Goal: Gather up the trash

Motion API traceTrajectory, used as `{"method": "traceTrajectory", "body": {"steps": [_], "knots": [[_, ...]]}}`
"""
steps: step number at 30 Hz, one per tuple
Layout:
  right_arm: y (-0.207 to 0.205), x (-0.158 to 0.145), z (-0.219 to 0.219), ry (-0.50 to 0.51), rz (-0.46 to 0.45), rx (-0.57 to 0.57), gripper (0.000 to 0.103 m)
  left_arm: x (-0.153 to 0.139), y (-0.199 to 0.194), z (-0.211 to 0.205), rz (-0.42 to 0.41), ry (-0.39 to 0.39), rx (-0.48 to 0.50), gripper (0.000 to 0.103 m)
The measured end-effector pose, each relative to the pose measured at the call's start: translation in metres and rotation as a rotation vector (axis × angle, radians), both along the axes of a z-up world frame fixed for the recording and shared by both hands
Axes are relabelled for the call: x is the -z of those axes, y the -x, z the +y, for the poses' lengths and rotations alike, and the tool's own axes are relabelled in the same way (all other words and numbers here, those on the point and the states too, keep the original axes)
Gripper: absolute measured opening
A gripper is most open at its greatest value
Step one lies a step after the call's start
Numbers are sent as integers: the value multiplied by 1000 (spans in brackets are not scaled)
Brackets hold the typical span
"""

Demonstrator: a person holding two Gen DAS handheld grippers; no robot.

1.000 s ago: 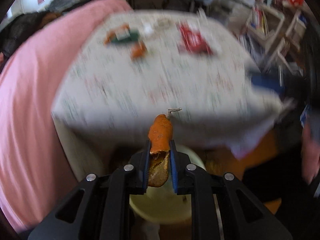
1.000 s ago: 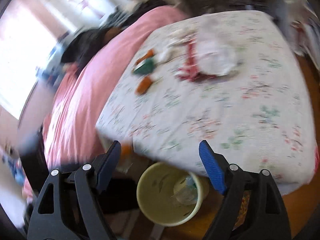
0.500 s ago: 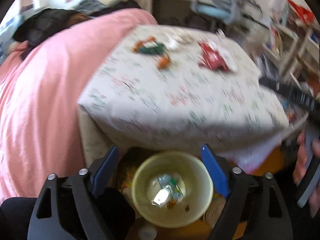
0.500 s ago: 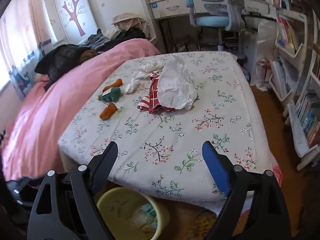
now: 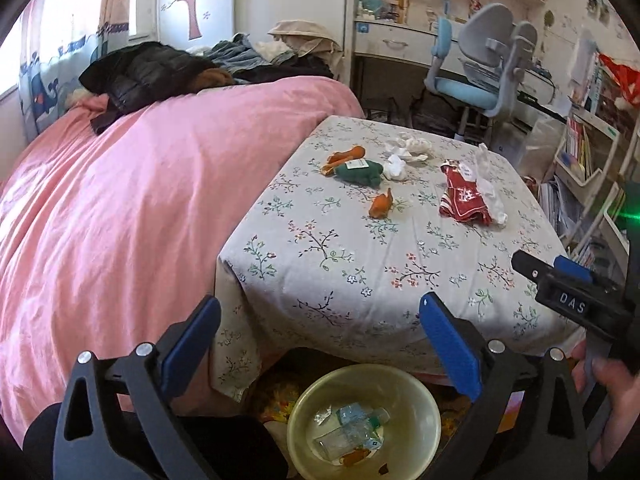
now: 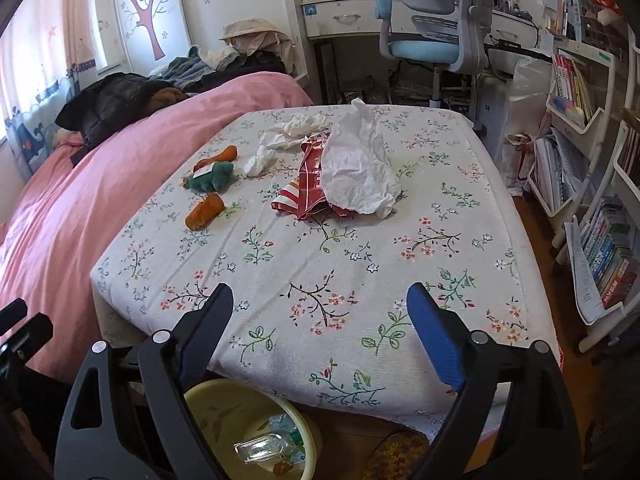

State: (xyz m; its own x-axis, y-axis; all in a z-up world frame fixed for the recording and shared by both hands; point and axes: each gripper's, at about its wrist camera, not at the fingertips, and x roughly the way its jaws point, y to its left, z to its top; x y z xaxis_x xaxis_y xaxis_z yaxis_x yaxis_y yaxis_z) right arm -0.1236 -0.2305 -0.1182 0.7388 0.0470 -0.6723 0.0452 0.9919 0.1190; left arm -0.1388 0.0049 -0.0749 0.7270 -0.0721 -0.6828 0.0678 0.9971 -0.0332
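My left gripper [image 5: 318, 308] hangs over the yellow bin [image 5: 304, 404] below the table's front edge, its jaws opening with nothing between them. An orange scrap [image 5: 354, 458] and a plastic bottle [image 5: 352, 428] lie in the bin. My right gripper [image 6: 320, 292] hovers over the near edge of the floral table [image 6: 320, 260], jaws opening and empty. Farther back on the table lie an orange wrapper [image 6: 204, 210], a green packet [image 6: 212, 176], white tissues [image 6: 288, 132], a red wrapper [image 6: 304, 188] and crumpled white paper [image 6: 356, 168].
A pink bed cover [image 5: 120, 200] presses against the table's left side, with a black jacket [image 5: 144, 72] on it. A blue-grey office chair [image 6: 436, 40] and a desk stand behind the table. Bookshelves [image 6: 580, 120] line the right wall. A hand [image 5: 612, 408] holds the right gripper's handle.
The left gripper opened and let go of the orange scrap, which now lies in the bin. Both views tilted up from the bin toward the table top.
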Motion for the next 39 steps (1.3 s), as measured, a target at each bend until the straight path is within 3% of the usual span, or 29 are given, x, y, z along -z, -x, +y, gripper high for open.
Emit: {"method": "traceTrajectory", "body": {"steps": [22, 39], "knots": [[-2, 4, 4, 9, -2, 3, 87, 1, -2, 2, 2, 1, -13, 95], [-4, 7, 3, 9, 0, 15, 87, 6, -6, 4, -18, -76, -62, 95]]}}
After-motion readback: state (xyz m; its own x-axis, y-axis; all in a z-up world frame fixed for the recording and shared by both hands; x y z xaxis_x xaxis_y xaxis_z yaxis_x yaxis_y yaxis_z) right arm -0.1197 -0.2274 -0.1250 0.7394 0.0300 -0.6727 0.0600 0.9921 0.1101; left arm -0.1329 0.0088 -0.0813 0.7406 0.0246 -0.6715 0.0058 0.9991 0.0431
